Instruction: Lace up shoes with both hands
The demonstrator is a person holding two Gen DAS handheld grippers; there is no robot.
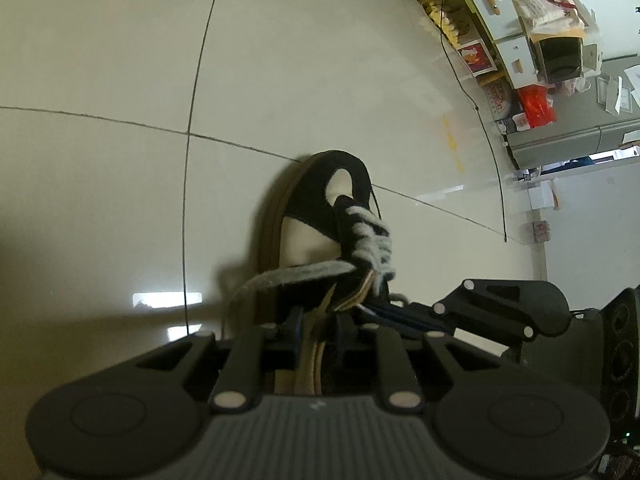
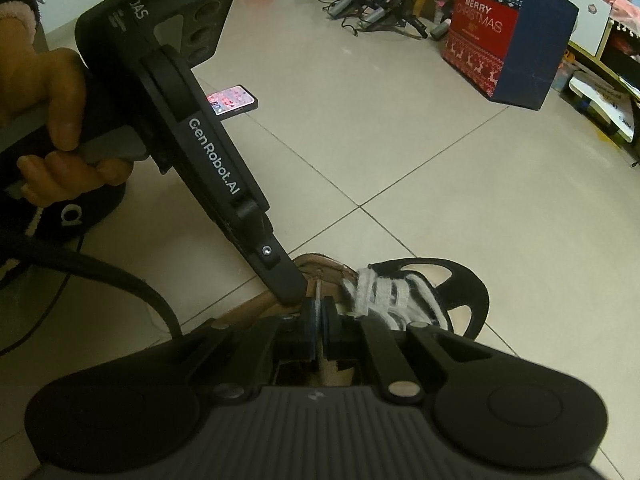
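Right gripper (image 2: 319, 320): nearest the right wrist camera, jaws closed on a thin strand of grey lace (image 2: 318, 300) that stands upright between the blue pads.
Left gripper (image 2: 294, 294): comes in from the upper left of the right wrist view, held by a hand (image 2: 60, 128); its tip sits at the shoe's collar, just beside the right gripper. Jaws narrow; from the left wrist view I cannot tell whether they press on anything, as the shoe's tongue and lace crowd the gap.
Shoe (image 1: 316, 200): on the tiled floor (image 1: 120, 60), directly beyond both grippers, toe pointing away. Black and cream upper, brown lining and sole edge, thick fuzzy grey lace crossed several times over the tongue; one loose end trails left.
Floor: open tile to the left and ahead of the shoe.
Phone (image 2: 232, 100): lit, on the floor, well behind the left gripper.
Box (image 2: 508, 36): blue and red, far right, well apart from the shoe.
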